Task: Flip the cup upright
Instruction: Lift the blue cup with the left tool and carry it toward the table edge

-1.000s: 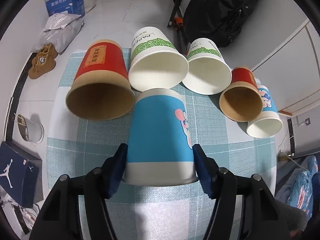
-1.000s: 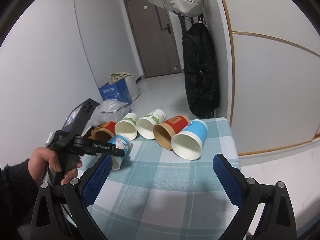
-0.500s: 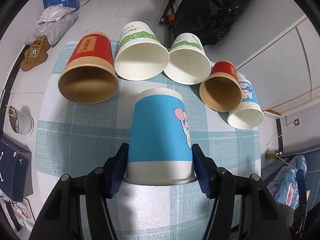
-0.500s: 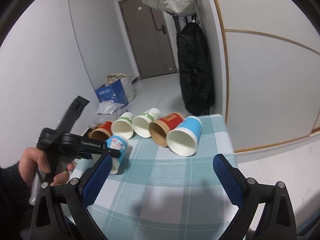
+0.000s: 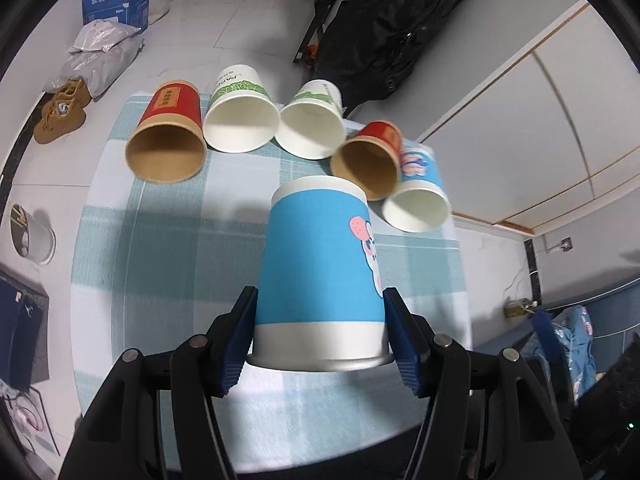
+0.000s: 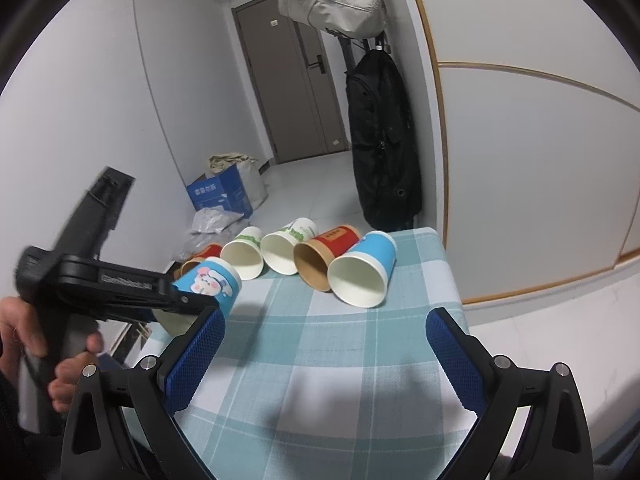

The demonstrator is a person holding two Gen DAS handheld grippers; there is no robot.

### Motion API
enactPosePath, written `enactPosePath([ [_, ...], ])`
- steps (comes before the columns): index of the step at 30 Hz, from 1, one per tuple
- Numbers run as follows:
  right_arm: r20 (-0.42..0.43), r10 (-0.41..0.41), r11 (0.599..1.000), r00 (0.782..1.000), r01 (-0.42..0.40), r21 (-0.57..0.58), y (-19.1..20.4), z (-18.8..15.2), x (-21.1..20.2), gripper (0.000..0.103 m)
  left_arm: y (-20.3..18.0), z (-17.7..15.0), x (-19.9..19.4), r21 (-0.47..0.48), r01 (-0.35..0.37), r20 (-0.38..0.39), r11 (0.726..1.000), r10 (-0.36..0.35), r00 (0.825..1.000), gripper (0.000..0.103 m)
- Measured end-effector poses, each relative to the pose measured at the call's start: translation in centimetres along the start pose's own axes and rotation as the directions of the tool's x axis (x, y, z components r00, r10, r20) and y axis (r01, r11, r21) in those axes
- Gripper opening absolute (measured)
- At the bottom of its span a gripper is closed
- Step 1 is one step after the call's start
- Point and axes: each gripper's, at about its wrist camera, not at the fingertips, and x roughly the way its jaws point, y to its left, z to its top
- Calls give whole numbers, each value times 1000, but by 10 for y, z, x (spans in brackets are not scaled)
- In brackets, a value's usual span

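Observation:
My left gripper (image 5: pixel 320 336) is shut on a blue paper cup (image 5: pixel 318 268) with a cartoon print, gripping it near its rim. The cup's rim faces me and its base points away, held above the checked tablecloth (image 5: pixel 168 248). In the right wrist view the same cup (image 6: pixel 208 284) hangs tilted in the left gripper (image 6: pixel 188 300) over the table's left side. My right gripper (image 6: pixel 320 356) is open and empty above the table's near part.
Several cups lie on their sides in a row at the far edge: red-brown (image 5: pixel 166 136), two white-green (image 5: pixel 240 116) (image 5: pixel 314 120), a smaller red one (image 5: pixel 370 158) and a blue one (image 5: pixel 418 196). A black bag (image 6: pixel 382 140) hangs beyond the table.
The left gripper has lifted the blue cup higher and drawn it back from the row, tilting it. The right gripper has stayed open and moved little.

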Motion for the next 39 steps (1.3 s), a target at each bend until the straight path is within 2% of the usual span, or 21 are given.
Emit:
enactPosePath([
  [5, -3, 13, 1000, 1000, -13, -14, 4, -4, -3, 102, -6, -21, -17, 2, 22, 31, 1000, -22, 999, 57],
  [9, -12, 11, 999, 1000, -12, -32, 6, -9, -4, 102, -1, -36, -19, -30, 34, 24, 999, -33, 999, 57],
  [16, -21, 0, 999, 1000, -1, -53, 9, -14, -5, 102, 13, -68, 0, -63, 10, -7, 998, -10, 1000, 57],
  [23, -29, -7, 997, 1000, 5, -82, 15, -20, -2, 102, 20, -76, 19, -94, 13, -11, 995, -14, 1000, 57],
  [26, -33, -12, 995, 999, 8, -99, 17, -21, -1, 102, 21, -77, 21, -111, 58, -10, 992, -59, 998, 57],
  [30, -40, -12, 996, 999, 9, -92, 17, -21, 2, 102, 24, -76, 27, -124, 50, -2, 991, -50, 999, 57],
  [36, -39, -11, 994, 999, 7, -107, 19, -23, 2, 102, 18, -75, 31, -105, 19, -17, 994, -21, 1000, 63],
  [39, -36, -12, 994, 999, 8, -106, 19, -23, 1, 102, 20, -74, 32, -120, 25, -16, 992, -27, 1000, 75],
])
